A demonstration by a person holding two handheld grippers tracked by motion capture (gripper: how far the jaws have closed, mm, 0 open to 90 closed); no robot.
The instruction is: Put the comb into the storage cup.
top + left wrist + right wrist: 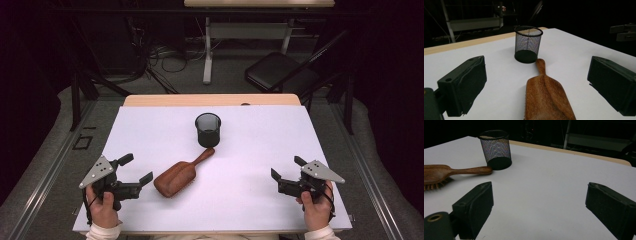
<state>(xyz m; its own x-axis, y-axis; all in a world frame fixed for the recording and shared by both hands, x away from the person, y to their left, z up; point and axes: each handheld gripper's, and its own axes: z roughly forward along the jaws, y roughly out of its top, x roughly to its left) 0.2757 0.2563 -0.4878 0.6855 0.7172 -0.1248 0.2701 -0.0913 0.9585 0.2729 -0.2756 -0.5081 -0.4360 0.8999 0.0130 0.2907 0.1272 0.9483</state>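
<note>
A brown wooden hairbrush (179, 174) lies bristles down near the middle of the white table top (250, 150), its handle pointing at a black mesh cup (208, 129) that stands upright just behind it. My left gripper (136, 169) rests open at the front left, its jaws wide apart and aimed at the brush head (547, 100), not touching it. The cup (528, 43) stands beyond. My right gripper (285, 169) is open at the front right with nothing between its jaws. From there the brush (446, 173) and cup (496, 148) lie off to the left.
The white sheet covers a wooden table whose bare far edge (210, 100) shows behind. Beyond it on the floor stand a black folding chair (282, 72), a white desk leg (207, 55) and loose cables (165, 60).
</note>
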